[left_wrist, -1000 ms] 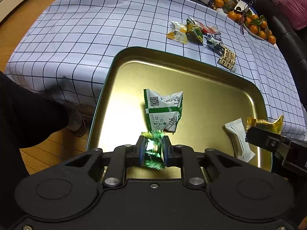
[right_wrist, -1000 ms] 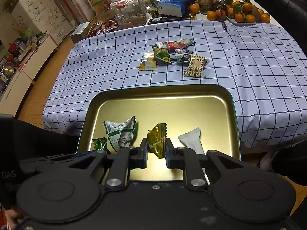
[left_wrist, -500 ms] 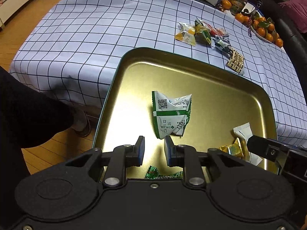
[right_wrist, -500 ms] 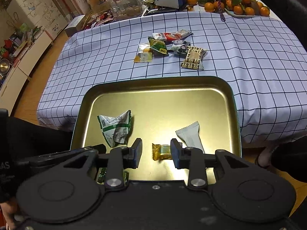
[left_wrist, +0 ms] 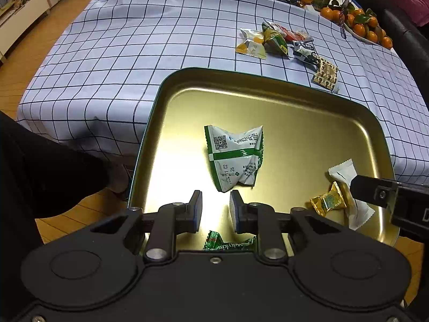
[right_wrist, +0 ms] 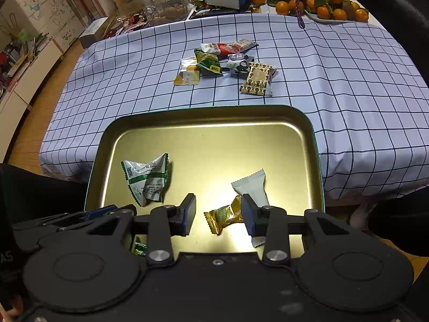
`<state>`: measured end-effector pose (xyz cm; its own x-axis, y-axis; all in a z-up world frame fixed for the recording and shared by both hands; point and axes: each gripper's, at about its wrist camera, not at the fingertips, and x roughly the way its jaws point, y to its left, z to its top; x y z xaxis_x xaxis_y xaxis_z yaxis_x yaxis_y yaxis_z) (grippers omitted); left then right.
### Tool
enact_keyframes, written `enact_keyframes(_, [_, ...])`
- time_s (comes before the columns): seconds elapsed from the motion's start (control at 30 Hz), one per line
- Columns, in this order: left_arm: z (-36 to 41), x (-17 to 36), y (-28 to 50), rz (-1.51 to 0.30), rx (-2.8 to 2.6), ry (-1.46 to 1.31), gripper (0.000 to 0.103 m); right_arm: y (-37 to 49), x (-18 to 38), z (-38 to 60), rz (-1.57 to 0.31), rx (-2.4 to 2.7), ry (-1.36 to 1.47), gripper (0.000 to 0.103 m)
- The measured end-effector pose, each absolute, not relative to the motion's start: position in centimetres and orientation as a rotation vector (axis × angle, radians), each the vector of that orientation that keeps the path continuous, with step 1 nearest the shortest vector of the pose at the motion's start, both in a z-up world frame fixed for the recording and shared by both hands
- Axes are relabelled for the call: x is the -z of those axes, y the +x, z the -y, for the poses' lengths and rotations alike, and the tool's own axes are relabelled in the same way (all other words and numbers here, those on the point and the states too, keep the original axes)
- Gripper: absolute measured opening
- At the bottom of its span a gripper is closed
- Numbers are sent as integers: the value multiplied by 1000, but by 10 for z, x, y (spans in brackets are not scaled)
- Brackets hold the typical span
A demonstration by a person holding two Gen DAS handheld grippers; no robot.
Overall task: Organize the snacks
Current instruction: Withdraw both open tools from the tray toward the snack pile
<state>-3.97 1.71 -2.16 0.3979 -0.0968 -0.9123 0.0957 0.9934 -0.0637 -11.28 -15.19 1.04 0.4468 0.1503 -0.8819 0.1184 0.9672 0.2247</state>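
A gold metal tray [left_wrist: 268,77] lies at the near edge of the checked tablecloth. My left gripper [left_wrist: 214,201] hangs open over its near side, and a small green candy [left_wrist: 228,244] lies on the tray just below and behind its pads. A green-and-white packet [left_wrist: 236,155] sits mid-tray. My right gripper [right_wrist: 218,206] has its jaws opening. A gold candy [right_wrist: 224,216] lies on the tray beneath the gap, untouched by the pads. A white packet [right_wrist: 252,187] lies beside it.
Several loose snacks [right_wrist: 228,64] are bunched on the cloth beyond the tray [right_wrist: 214,110]. A plate of oranges [right_wrist: 329,8], a tissue box and jars crowd the table's far edge. A dark sleeve [left_wrist: 40,174] is at the left, above wooden floor.
Both grippers have opened. The green candy dropped from the left one onto the tray, and the gold candy dropped from the right one beside the white packet.
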Motion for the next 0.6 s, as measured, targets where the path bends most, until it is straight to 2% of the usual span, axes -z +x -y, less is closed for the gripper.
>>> enact_keyframes(0.6, [-14,27,-38,-1195,123,34,32,-100,7,155,-1233,-10,294,43])
